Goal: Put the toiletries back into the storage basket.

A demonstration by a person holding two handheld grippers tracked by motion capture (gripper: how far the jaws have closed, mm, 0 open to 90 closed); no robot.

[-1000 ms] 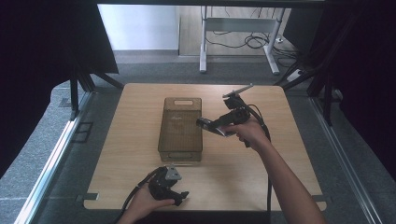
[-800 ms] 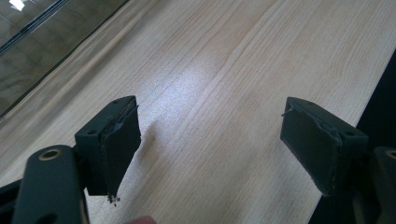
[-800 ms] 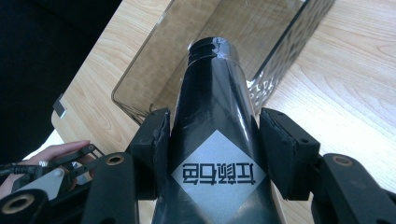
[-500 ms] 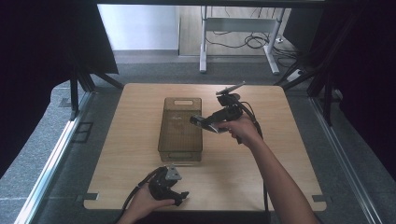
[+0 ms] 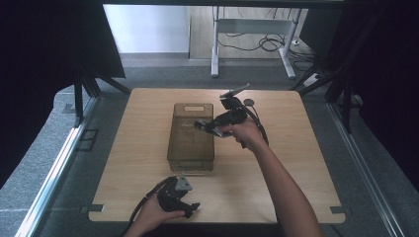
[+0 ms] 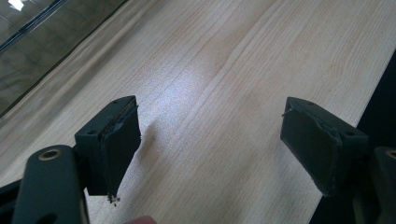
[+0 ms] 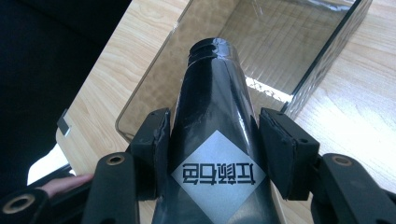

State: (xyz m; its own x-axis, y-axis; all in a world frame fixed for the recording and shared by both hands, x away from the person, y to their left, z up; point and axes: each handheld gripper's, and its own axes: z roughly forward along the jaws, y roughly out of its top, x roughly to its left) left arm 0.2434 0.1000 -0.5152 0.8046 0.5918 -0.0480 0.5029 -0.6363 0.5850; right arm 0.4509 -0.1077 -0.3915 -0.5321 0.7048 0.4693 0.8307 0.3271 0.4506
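1. Wooden bench (image 5: 296, 148) with a pale grain carries a smoky, see-through plastic bin (image 5: 190, 143) near its middle, long side running near to far, with handle slots in its end walls.
2. Right tool (image 5: 207, 126) is held above the right wall of the bin, about halfway along it, pointing left over the bin's open top.
3. In the right gripper view, the right tool (image 7: 212, 140) is clamped on a black tube (image 7: 215, 116); both jaw pads press its sides.
4. That tube is squeezable-looking and tapers to a threaded black cap end, which points away from the hand and sits over the inside of the bin (image 7: 289, 51). A silver diamond label with dark lettering lies between the jaws.
5. Left tool (image 5: 185, 207) rests low at the near edge of the bench, left of centre, well apart from the bin.
6. In the left gripper view, the left tool (image 6: 210, 140) has its jaws spread wide with only bare bench (image 6: 224, 60) between them.
7. Grey floor (image 5: 39, 163) surrounds the bench, and a metal desk frame (image 5: 252, 44) with loose cables stands beyond the far edge.
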